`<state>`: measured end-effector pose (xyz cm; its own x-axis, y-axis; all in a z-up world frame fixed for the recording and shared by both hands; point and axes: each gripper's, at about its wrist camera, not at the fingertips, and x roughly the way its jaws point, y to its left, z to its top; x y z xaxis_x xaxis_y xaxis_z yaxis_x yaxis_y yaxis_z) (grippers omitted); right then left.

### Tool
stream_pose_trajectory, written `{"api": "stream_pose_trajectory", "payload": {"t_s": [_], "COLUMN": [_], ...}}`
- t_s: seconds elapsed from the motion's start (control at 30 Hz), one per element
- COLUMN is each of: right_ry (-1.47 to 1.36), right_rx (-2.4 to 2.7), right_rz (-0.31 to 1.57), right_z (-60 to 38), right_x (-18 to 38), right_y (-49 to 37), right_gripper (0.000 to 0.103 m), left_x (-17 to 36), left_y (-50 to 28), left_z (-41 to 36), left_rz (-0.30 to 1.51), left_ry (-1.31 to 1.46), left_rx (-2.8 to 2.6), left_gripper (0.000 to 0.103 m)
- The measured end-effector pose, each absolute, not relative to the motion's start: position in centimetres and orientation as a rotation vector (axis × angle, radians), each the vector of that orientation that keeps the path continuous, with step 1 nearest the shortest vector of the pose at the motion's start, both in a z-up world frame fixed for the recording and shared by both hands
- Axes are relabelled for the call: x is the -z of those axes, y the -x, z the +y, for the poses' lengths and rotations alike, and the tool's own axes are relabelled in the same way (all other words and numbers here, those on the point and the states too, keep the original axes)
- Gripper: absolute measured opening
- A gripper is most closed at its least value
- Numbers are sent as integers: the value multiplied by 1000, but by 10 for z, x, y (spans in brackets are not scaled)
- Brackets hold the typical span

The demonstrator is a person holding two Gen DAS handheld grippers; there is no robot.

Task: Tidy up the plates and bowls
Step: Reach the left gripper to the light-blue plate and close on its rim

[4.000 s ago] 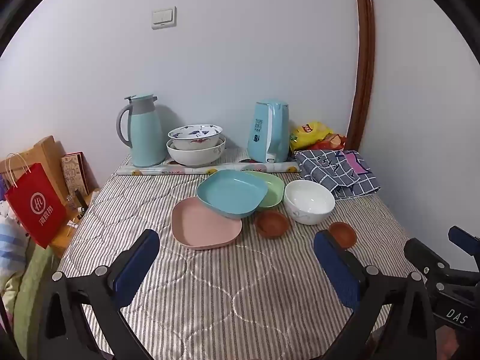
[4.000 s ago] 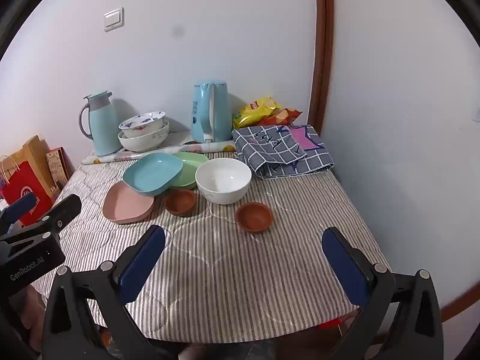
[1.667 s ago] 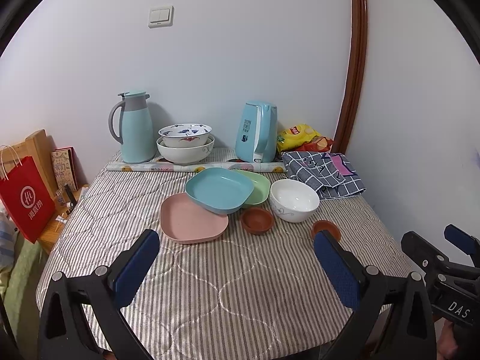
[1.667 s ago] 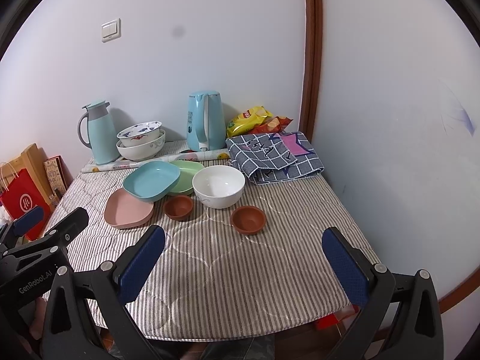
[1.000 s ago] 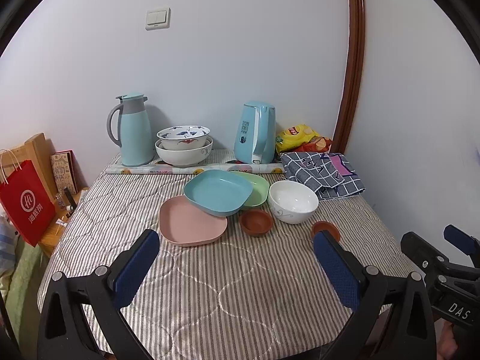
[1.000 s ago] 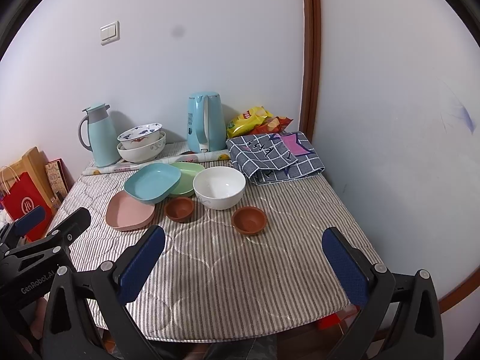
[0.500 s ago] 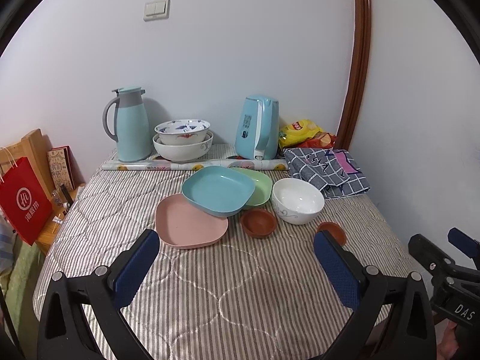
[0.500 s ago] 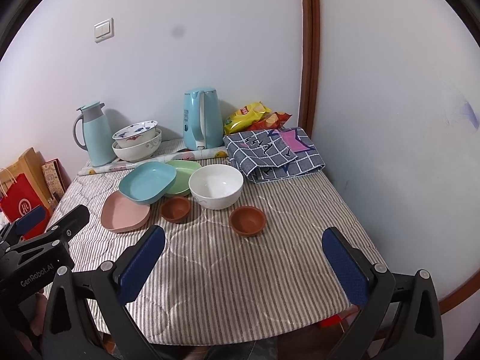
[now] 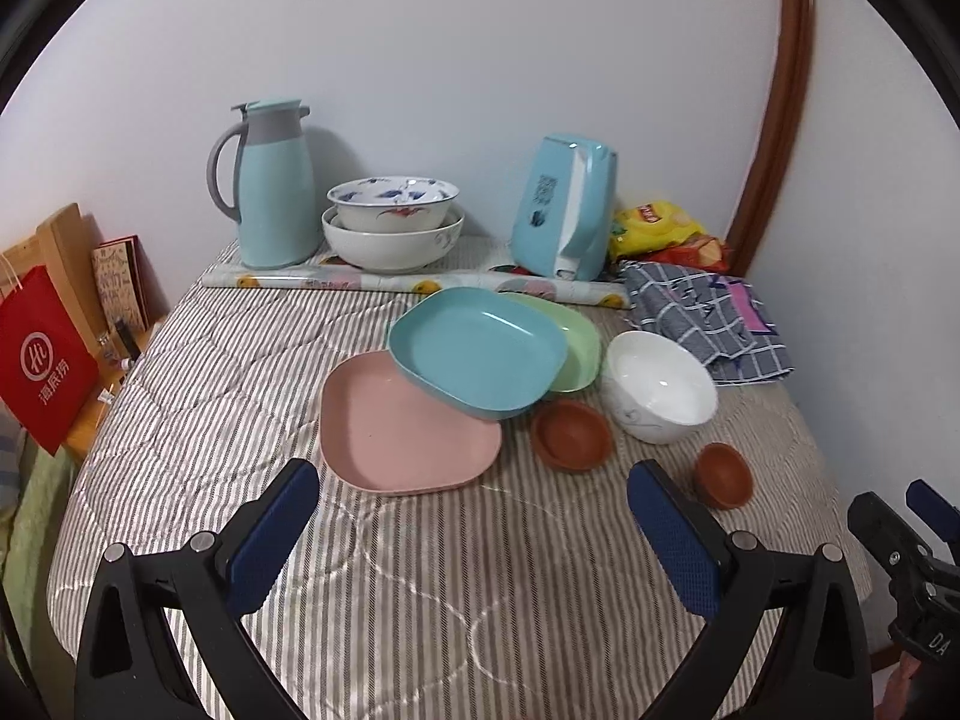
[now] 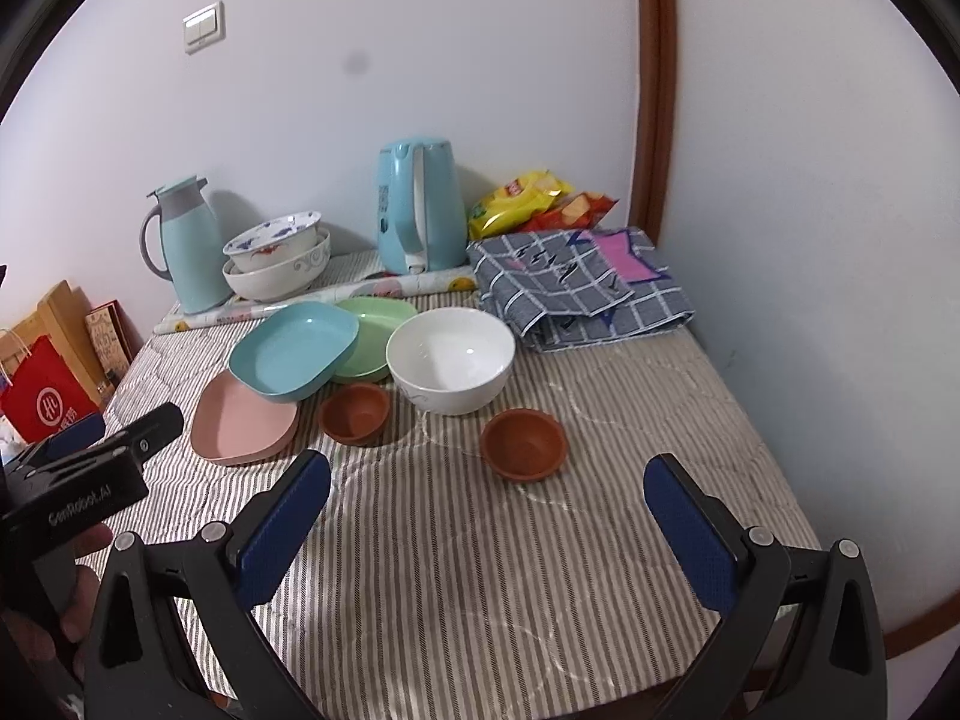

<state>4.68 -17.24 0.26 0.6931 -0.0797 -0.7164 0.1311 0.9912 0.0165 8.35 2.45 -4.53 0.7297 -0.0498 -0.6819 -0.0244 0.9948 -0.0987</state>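
Observation:
A pink plate (image 9: 408,426) lies on the striped table. A blue plate (image 9: 477,351) leans across it and a green plate (image 9: 576,342). A white bowl (image 9: 660,384) and two small brown bowls (image 9: 573,435) (image 9: 723,474) sit to the right. My left gripper (image 9: 474,516) is open and empty, in front of the pink plate. My right gripper (image 10: 486,504) is open and empty, just before the nearer brown bowl (image 10: 523,435). The pink plate (image 10: 243,414), blue plate (image 10: 294,351) and white bowl (image 10: 450,357) also show in the right wrist view.
At the back stand a blue jug (image 9: 273,198), two stacked patterned bowls (image 9: 393,222), a blue kettle (image 9: 564,213), snack bags (image 9: 660,231) and a folded checked cloth (image 9: 708,318). A red bag (image 9: 42,360) stands off the table's left edge. Walls close the back and right.
Both grippers have moved forward toward the dishes, which now look larger and nearer. Both stay open. No dish has moved.

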Motion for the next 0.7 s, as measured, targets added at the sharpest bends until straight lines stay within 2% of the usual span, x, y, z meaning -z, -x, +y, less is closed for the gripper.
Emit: {"api": "stream_pose_trajectory", "payload": {"t_s": [0.7], "right_ry": [-3], "right_rx": [26], "right_rz": [825], "right_z": [-135], "right_x": [11], "right_y": [-162], "right_gripper": [101], "left_x": [75], "left_y": [-170], "left_z": [56], "left_rz": [851], "left_ry": [139], "left_rx": [-46], "left_gripper": [103]}}
